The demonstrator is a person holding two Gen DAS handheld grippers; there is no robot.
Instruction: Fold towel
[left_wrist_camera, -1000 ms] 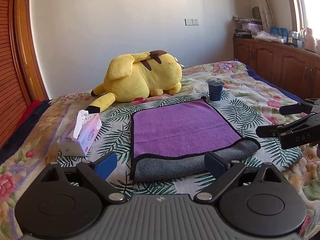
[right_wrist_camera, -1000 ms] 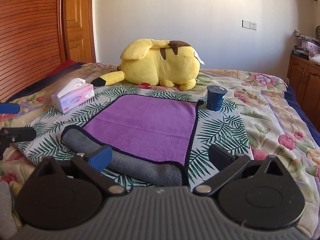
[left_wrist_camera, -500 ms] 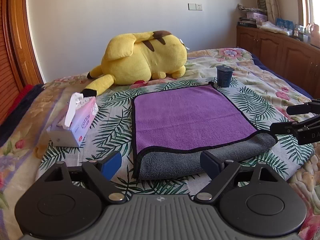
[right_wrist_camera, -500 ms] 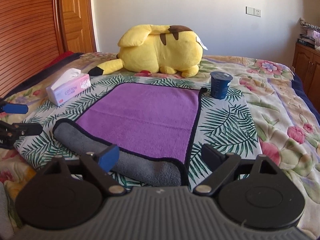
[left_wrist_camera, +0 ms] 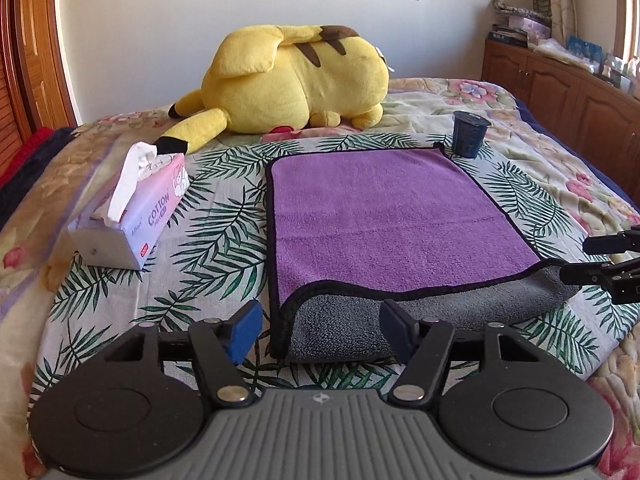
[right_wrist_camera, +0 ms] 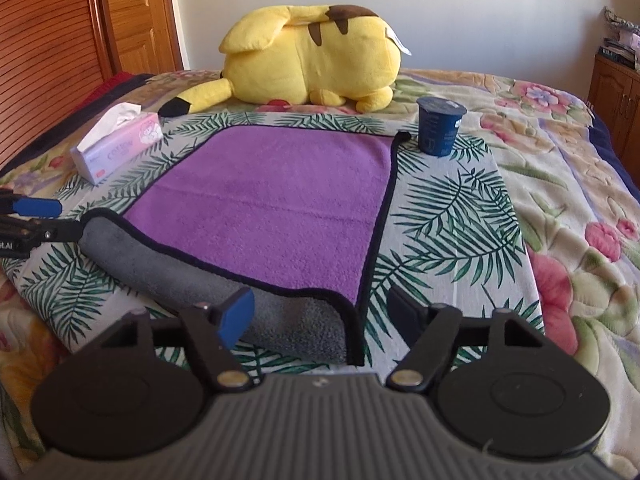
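Note:
A purple towel (left_wrist_camera: 384, 212) with a black hem and grey underside lies flat on the leaf-print cloth on the bed; it also shows in the right wrist view (right_wrist_camera: 272, 204). Its near edge is rolled over, grey side up (left_wrist_camera: 420, 312). My left gripper (left_wrist_camera: 320, 322) is open and empty, just in front of the towel's near left corner. My right gripper (right_wrist_camera: 320, 310) is open and empty, its jaws on either side of the towel's near right corner (right_wrist_camera: 340, 320). Each gripper shows at the edge of the other's view: the right one (left_wrist_camera: 600, 260), the left one (right_wrist_camera: 36, 220).
A yellow plush toy (left_wrist_camera: 296, 80) lies behind the towel. A tissue box (left_wrist_camera: 128, 212) stands to the towel's left. A dark blue cup (left_wrist_camera: 470, 134) stands at the towel's far right corner. Wooden cabinets (left_wrist_camera: 560, 84) line the right wall, a wooden door (right_wrist_camera: 136, 16) the left.
Both grippers have moved forward and lower toward the towel's near edge. The towel has not moved.

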